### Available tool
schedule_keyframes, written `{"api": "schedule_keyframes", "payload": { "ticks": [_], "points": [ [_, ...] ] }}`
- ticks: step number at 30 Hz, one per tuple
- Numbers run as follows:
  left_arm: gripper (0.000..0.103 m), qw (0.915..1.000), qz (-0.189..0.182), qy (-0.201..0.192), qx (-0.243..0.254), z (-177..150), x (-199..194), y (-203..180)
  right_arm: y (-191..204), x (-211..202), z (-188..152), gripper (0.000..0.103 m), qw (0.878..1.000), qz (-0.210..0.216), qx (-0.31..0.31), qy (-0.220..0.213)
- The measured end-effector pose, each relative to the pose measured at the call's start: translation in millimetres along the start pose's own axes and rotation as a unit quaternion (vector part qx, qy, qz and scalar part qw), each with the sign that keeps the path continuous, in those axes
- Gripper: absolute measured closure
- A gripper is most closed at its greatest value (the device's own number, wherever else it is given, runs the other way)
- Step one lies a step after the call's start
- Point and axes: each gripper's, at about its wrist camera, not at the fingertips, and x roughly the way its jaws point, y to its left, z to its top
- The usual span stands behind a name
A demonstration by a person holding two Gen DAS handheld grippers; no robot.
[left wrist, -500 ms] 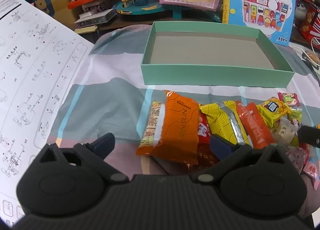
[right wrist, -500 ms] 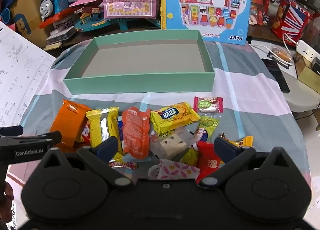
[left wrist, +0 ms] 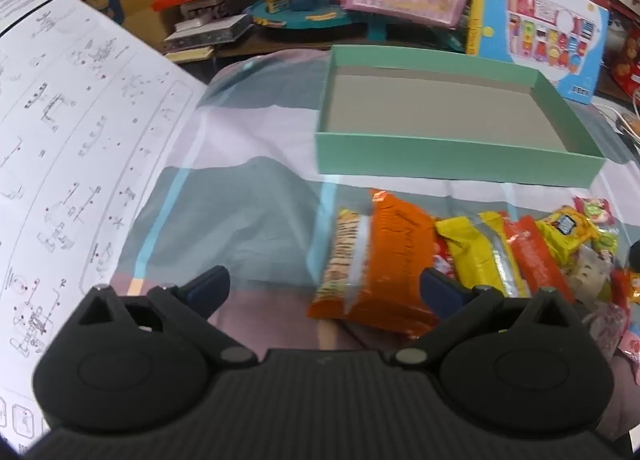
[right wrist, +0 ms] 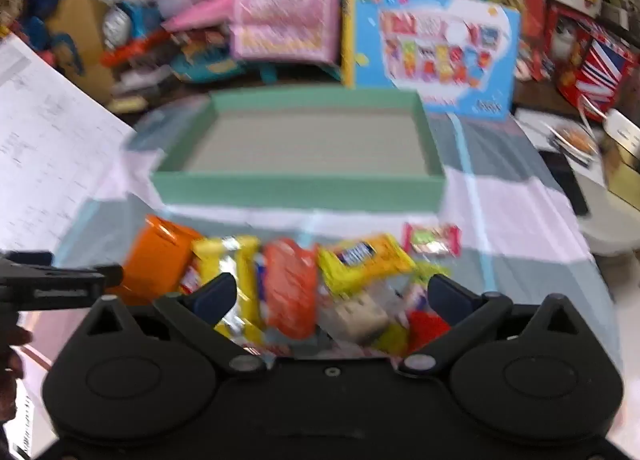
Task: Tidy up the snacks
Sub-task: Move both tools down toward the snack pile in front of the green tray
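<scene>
Left gripper: black ribbed plastic body with dark blue fingers spread wide, holding nothing; the right one lies over the edge of the orange packet.
Right gripper: same black build, dark blue fingers spread wide and empty, above the near edge of the snack pile.
Snack pile: glossy foil and plastic wrappers lying in a loose row on the table, just in front of the box and outside it.
Orange packet: flat glossy orange pouch at the left end of the row; its print is blurred past reading.
Striped packet: orange-and-white crinkled wrapper tucked against the orange packet's left side.
Yellow wrapper: long yellow pack with a silver foil band, right of the orange packet.
Red-orange pouch: smooth, rounded at the top, lying between the yellow wrapper and the yellow biscuit pack.
Yellow biscuit pack: yellow with a dark blue label, lettering unreadable.
Small sweet: red-edged wrapper with a green centre, at the far right of the row.
Mint-green box: shallow rectangular cardboard tray with a grey-brown floor, nothing inside.
Table: covered by cloth in grey, pale pink and light blue bands.
Instruction sheet: large white paper with small line diagrams, text too small to read.
Toy box: blue carton picturing ice creams, behind the tray; writing blurred.
</scene>
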Motion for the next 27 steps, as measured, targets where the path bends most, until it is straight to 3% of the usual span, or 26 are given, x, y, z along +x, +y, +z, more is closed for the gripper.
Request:
{"api": "schedule_keyframes", "payload": {
  "ticks": [5, 16, 19, 21, 22, 23, 25, 27],
  "points": [
    [0.0, 0.9998, -0.009, 0.016, -0.004, 0.0, 11.4, 3.9, 7.3, 10.3, 4.0, 0.0, 1.0, 0.021, -0.004, 0.014],
    [0.0, 0.9981, -0.027, 0.026, 0.048, 8.1, 36.0, -31.5, 4.9, 39.0, 8.7, 0.0, 0.997, 0.027, 0.018, 0.075],
    [0.0, 0.997, -0.035, 0.026, 0.063, 11.7, 44.1, -42.9, -1.4, 44.9, 10.0, 0.007, 0.995, 0.047, 0.034, 0.087],
    [0.006, 0.9961, -0.039, 0.026, 0.075, 12.3, 50.7, -51.1, -1.8, 48.5, 11.3, 0.016, 0.993, 0.058, 0.042, 0.092],
    [0.017, 0.9958, -0.04, 0.027, 0.078, 12.5, 53.8, -53.1, -1.0, 51.2, 11.6, 0.018, 0.992, 0.065, 0.044, 0.095],
    [0.035, 0.9956, -0.041, 0.03, 0.078, 13.3, 57.6, -53.7, 0.4, 53.4, 12.1, 0.026, 0.992, 0.071, 0.045, 0.098],
    [0.052, 0.9953, -0.055, 0.046, 0.065, 14.1, 64.7, -48.0, 4.6, 59.9, 13.0, 0.035, 0.99, 0.085, 0.046, 0.106],
    [0.054, 0.9957, -0.064, 0.046, 0.049, 14.4, 65.3, -37.2, 11.3, 66.4, 14.7, 0.047, 0.988, 0.098, 0.042, 0.115]
  ]
}}
